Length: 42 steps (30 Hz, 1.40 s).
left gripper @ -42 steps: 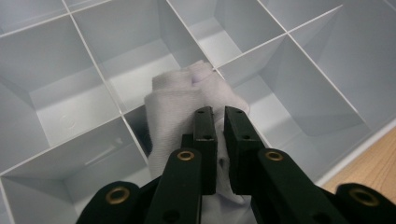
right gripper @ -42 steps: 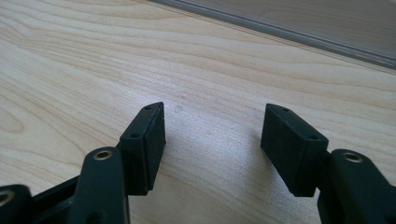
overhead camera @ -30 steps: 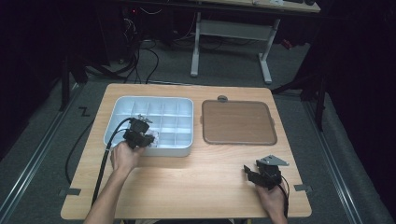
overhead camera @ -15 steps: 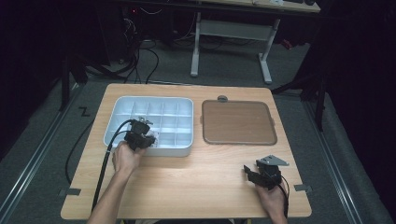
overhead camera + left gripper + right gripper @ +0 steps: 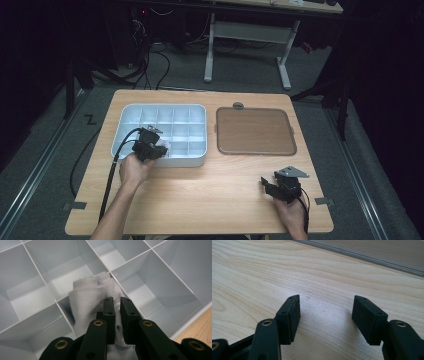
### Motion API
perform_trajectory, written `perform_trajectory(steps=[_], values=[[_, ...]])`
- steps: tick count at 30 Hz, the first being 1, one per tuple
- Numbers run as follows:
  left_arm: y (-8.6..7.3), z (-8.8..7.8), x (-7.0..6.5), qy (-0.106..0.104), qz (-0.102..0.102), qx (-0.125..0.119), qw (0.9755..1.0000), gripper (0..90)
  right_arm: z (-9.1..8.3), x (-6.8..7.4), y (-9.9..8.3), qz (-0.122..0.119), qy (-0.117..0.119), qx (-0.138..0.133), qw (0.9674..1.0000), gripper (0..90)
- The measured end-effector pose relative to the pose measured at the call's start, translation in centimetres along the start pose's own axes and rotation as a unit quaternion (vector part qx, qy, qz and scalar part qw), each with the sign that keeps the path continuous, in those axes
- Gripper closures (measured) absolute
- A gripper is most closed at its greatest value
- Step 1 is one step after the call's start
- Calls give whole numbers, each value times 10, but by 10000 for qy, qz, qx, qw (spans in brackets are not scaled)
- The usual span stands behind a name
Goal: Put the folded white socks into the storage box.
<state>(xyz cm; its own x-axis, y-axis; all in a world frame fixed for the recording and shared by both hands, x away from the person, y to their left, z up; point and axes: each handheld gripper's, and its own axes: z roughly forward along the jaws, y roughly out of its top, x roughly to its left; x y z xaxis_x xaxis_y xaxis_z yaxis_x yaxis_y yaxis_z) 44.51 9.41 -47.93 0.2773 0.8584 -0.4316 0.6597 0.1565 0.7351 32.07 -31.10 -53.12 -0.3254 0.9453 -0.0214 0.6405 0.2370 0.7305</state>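
The left hand [image 5: 132, 169] reaches forward, forearm stretched out behind it, and tips the left gripper [image 5: 117, 305] nose-down; its jaws stand nearly together with a narrow slit between them, having just eased apart slightly. The right hand [image 5: 290, 214] sits drawn back near the person, and the right gripper [image 5: 325, 311] lies low and level, jaws spread wide.
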Motion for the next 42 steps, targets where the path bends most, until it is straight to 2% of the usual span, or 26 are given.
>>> perform_trajectory(steps=[7,10,14,17,21,28,33,35,38,40,42], values=[[4,-6,-2,-157,-115,-115,9997,783,0,0,0,1,1,1,10000,404],[8,-8,-3,-142,-131,-215,9996,798,0,0,0,0,0,1,10000,404],[13,-11,1,-36,-177,-378,9991,822,0,0,0,-2,1,1,10000,403],[14,-9,6,139,-162,-416,9989,840,0,0,0,-2,2,1,10000,404],[12,-1,10,255,-183,-298,9991,900,0,0,0,-1,3,2,10000,404],[4,15,11,373,-176,39,9991,900,0,0,0,-3,2,1,10000,404],[3,16,12,381,-170,185,9990,900,0,0,0,-3,1,2,10000,403],[3,16,12,383,-175,169,9990,900,0,0,0,-7,1,3,10000,403],[2,14,11,358,-72,83,9993,900,0,0,0,-3,2,2,10000,403],[3,11,9,318,-102,-19,9994,850,0,0,0,-3,2,2,10000,403],[4,7,7,307,-27,-111,9995,809,0,0,0,-2,3,2,10000,403]])
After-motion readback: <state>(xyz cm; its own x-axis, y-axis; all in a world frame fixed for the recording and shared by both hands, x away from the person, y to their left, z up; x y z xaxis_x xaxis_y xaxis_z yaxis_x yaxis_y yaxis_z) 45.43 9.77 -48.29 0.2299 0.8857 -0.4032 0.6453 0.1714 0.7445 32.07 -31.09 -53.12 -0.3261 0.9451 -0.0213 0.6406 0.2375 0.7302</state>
